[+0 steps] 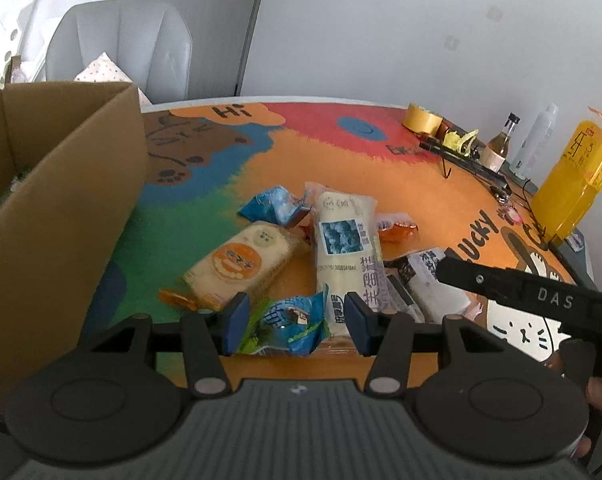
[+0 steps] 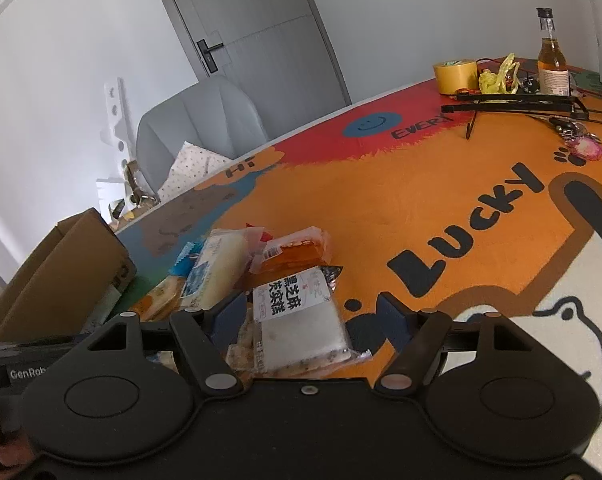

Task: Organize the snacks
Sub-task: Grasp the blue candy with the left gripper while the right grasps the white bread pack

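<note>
While our left gripper (image 1: pixel 297 322) fingers pinch a blue-green snack packet (image 1: pixel 291 320) at lower centre, our right gripper (image 2: pixel 313 320) fingers straddle a white snack pack (image 2: pixel 301 320), w/ gaps; cardboard box (image 1: pixel 61 184) at left.

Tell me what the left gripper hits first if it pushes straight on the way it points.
The left gripper would first meet the small blue-and-green crinkled snack packet already lying between its blue pads; whether they touch it yet is unclear. Beyond it lies the long white bread pack.
</note>
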Available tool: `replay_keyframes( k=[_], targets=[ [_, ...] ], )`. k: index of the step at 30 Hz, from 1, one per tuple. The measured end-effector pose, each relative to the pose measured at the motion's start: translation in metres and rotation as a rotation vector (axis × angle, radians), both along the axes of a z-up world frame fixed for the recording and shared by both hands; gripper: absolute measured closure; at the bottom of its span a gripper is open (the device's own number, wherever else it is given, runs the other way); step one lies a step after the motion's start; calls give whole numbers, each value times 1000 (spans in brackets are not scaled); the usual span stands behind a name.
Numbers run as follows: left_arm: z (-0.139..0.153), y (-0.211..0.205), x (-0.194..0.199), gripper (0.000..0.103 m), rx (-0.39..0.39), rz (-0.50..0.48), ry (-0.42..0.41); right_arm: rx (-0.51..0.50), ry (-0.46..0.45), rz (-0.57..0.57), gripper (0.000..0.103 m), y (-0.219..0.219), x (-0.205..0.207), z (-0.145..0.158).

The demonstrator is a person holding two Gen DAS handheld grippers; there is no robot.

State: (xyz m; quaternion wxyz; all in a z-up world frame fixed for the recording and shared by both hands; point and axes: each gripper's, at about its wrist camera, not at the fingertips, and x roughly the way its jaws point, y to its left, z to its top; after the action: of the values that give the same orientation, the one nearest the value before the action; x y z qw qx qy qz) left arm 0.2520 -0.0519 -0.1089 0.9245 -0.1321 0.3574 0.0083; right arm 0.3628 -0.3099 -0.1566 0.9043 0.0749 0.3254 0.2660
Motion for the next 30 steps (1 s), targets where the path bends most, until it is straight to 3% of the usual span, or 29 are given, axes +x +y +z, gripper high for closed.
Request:
replay_keyframes(
  k=[9,11,12,13,14,30],
  targets=[
    [-7,1,0,52,-28,-7,8,-68,-1,35,31,17,0,-11],
    [-8,2,-1,58,-40,-11,6,-91,-18,33,38,19,-4,-11],
    [-8,1,-2,61,-48,-15,4,-103,-22,27,48,18,-6,-11],
    [-7,1,-3,71,-60,-21,0,-107,-22,26,52,18,-7,-10],
    [-6,1,-5,73,-63,-18,-7,-105,-17,25,55,16,-8,-10],
    [14,-10,-38,75,-48,-11,-87,-69,-38,-2,58,-5,-45,2]
  ],
)
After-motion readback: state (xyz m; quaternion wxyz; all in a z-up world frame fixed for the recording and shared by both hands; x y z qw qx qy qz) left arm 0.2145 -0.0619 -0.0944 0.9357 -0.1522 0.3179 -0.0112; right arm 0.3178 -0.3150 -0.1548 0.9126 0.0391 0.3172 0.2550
